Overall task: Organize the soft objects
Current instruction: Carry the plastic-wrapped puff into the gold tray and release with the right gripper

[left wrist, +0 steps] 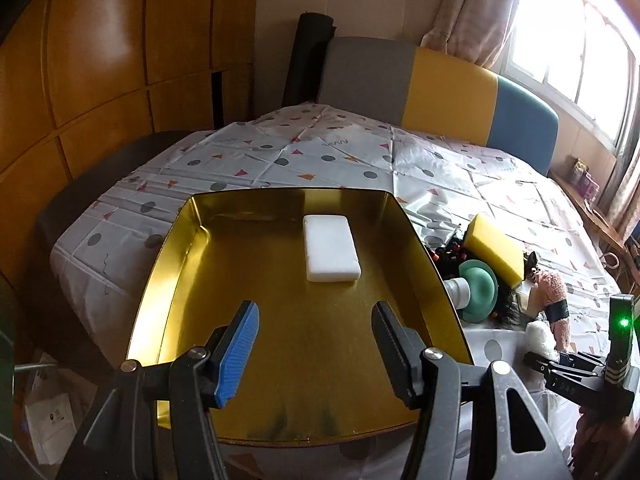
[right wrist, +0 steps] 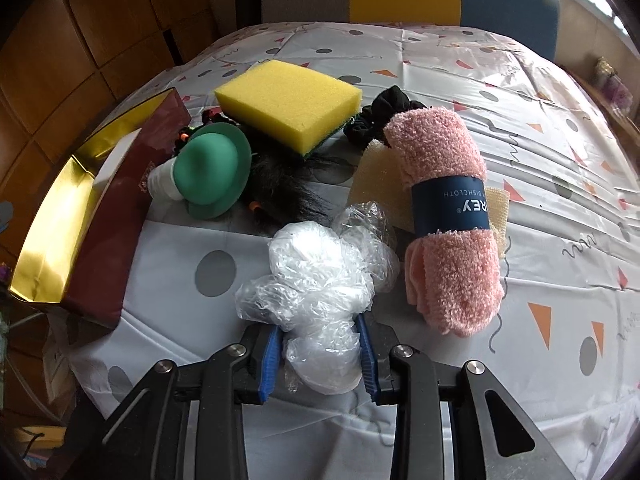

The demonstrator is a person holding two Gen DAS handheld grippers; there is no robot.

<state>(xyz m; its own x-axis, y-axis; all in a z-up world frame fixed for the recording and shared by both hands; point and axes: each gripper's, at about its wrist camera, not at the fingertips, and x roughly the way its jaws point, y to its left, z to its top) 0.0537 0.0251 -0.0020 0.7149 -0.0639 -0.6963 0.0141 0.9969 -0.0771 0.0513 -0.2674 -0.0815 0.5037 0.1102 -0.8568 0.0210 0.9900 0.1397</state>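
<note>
A gold-lined tray holds a white foam block. My left gripper is open and empty above the tray's near half. My right gripper is shut on a clear plastic-wrapped white bundle, low over the table; the bundle also shows in the left wrist view. A yellow sponge, a green hat-shaped toy, black fuzzy items and a rolled pink dishcloth lie beyond it. The tray's dark red outer wall stands at the left.
The table has a white patterned cloth. A black scrunchie and a cream cloth lie by the dishcloth. A grey, yellow and blue chair back stands behind the table, wooden cabinets to the left.
</note>
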